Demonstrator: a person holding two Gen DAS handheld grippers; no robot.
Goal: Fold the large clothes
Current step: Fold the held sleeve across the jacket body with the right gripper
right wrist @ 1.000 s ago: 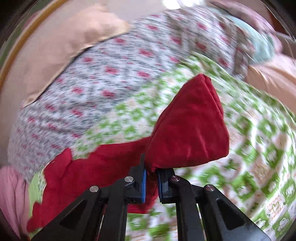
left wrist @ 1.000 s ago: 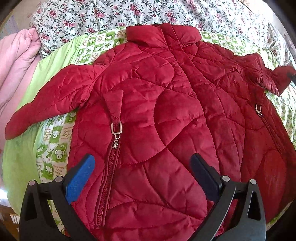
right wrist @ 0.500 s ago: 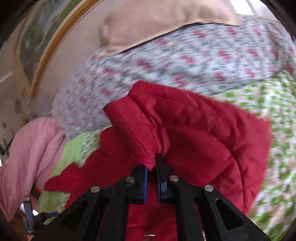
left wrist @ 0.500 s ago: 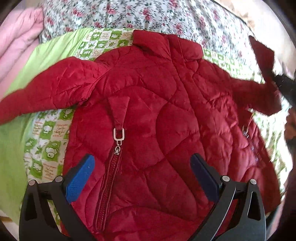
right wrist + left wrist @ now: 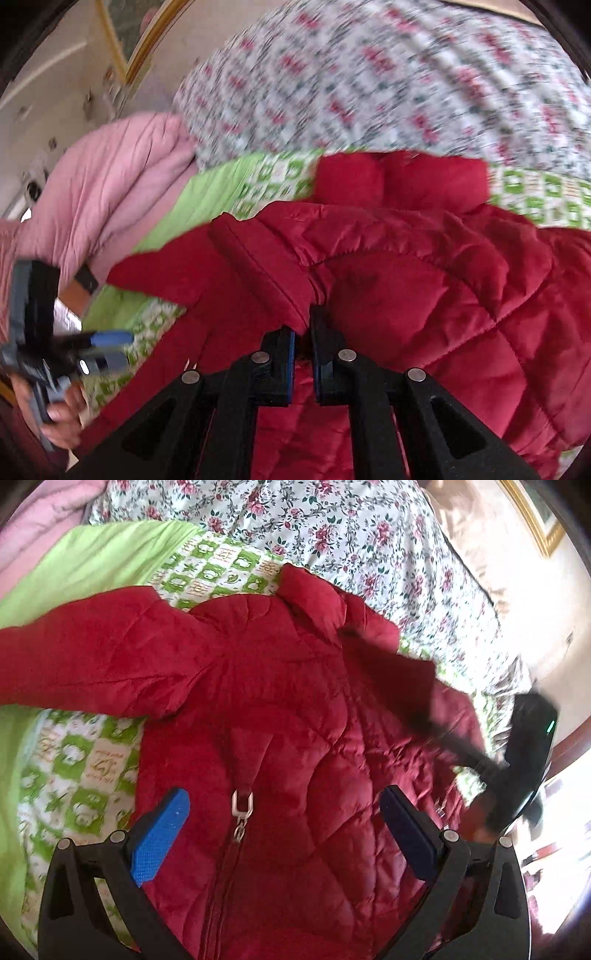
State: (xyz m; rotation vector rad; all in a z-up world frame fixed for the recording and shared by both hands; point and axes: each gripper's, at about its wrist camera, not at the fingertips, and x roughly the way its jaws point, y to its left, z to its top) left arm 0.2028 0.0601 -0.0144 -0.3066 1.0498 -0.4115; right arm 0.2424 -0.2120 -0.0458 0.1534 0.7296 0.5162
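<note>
While your left hand-held gripper hangs over the lower front of the red quilted jacket, its blue-padded fingers stand spread wide with nothing between them, framing the metal zipper pull of a pocket. The jacket lies front-up on the bed, on a green-and-white printed sheet, collar toward the floral quilt and one sleeve stretched out to the left across the sheet. Your right hand-held gripper is pinched tight on a fold of the jacket's red fabric, which rises between the jaws; you see the sleeve cuff bunched just in front of them, laid over the jacket body. From the left wrist view that gripper appears blurred at the right edge, over the jacket's far side. A pink padded garment sits heaped beside the sheet, touching the floral quilt. A gold picture frame hangs on the wall behind.
</note>
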